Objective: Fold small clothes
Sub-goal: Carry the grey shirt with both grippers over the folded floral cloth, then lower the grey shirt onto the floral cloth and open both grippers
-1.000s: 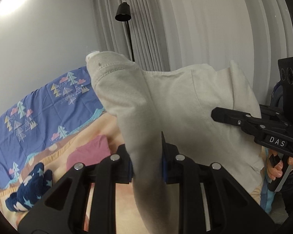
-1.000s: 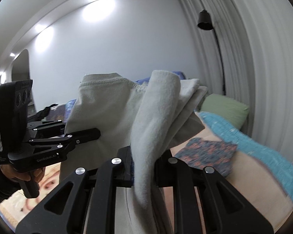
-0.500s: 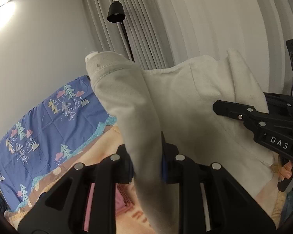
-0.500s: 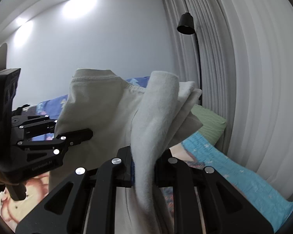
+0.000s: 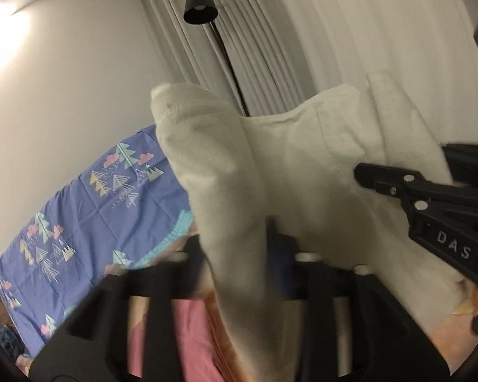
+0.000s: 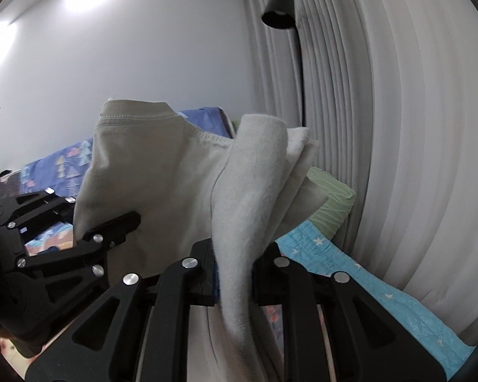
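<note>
Garment under inspection: a cream shirt (image 5: 302, 165), held up in the air above the bed (image 6: 360, 273), stretched between both grippers. Left gripper (image 5: 239, 254): jaws opening, a fold of the shirt hanging between them; the view is blurred, and contact with the pads cannot be confirmed. Right gripper (image 6: 235, 273): jaws opening from a narrow setting, a bunched fold of the shirt running down between them. Background: blue patterned bedding (image 5: 79, 222), green pillow (image 6: 331, 200), black lamp (image 6: 278, 9) against grey curtains (image 6: 398, 95).
</note>
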`<state>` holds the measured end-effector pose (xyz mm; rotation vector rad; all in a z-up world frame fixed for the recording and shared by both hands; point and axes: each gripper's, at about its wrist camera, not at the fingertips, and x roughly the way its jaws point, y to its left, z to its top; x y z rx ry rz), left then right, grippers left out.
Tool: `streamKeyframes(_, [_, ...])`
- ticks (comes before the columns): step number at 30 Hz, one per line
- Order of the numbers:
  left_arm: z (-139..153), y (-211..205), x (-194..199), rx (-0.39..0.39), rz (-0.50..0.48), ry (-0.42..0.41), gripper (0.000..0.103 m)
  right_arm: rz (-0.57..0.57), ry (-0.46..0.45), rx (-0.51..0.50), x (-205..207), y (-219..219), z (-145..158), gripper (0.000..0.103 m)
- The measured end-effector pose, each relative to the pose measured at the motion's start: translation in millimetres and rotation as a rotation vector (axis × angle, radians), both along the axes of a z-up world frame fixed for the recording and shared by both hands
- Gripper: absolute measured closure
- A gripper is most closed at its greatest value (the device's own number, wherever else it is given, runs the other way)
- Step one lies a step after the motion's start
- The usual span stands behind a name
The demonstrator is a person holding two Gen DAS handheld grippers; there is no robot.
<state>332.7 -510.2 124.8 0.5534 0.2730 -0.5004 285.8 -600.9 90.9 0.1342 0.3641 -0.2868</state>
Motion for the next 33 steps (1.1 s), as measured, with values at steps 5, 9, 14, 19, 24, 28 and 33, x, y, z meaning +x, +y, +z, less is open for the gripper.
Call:
streamKeyframes(5, [-103.2, 5.1, 42.7, 0.117, 0.069, 0.268, 0.014, -0.198, 0.278, 0.218, 27.3, -51.3, -96.0, 0.017])
streamKeyframes(9, [-179.2, 13.0, 37.1, 0.204, 0.053, 0.322, 0.014, -0.153, 0.324, 0.439, 5.7, -70.1, -185.8, 0.014])
streamKeyframes(14, [-180.1, 23.8, 38.2, 0.100, 0.070, 0.389, 0.014, -0.178, 0.280, 0.431, -8.3, -72.1, -177.6, 0.015])
streamKeyframes(19, [-175.6, 39.2, 18.4, 0.046, 0.073, 0.420, 0.014, -0.194, 0.264, 0.421, -13.0, -70.4, -178.5, 0.015])
streamKeyframes(24, [-158.5, 52.7, -23.7, 0.001, 0.036, 0.400, 0.009, -0.294, 0.190, 0.398, -58.5, -57.1, -167.7, 0.015])
streamKeyframes(28, [-130.9, 71.8, -76.6, -0.076, -0.052, 0.353, 0.002, -0.272, 0.119, 0.417, -119.0, -32.2, -155.6, 0.013])
streamKeyframes(33, [-103.5, 92.7, -139.0, -0.122, -0.104, 0.306, 0.002, -0.274, 0.089, 0.333, -198.0, 8.0, -133.6, 0.013])
